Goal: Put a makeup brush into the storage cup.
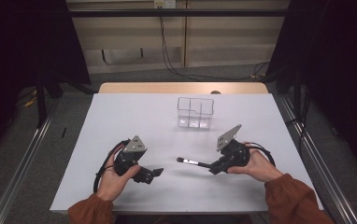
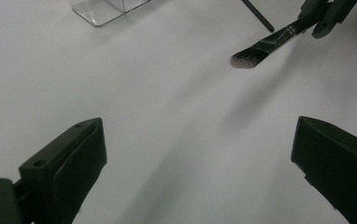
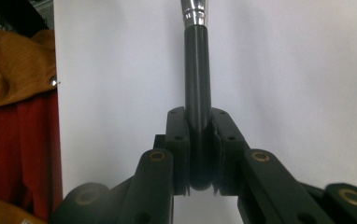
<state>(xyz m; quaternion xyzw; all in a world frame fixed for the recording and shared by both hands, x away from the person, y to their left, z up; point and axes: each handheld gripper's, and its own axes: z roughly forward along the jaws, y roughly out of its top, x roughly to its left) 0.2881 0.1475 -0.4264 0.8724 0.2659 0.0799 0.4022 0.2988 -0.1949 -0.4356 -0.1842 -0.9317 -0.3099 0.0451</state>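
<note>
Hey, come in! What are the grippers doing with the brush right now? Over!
Right gripper shut on brush. Left gripper open, holding nothing. Clear box ahead, nothing in between.

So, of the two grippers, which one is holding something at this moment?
The right gripper: its jaws are shut on the black handle of the makeup brush. The left gripper has its jaws wide apart with nothing between them.
</note>
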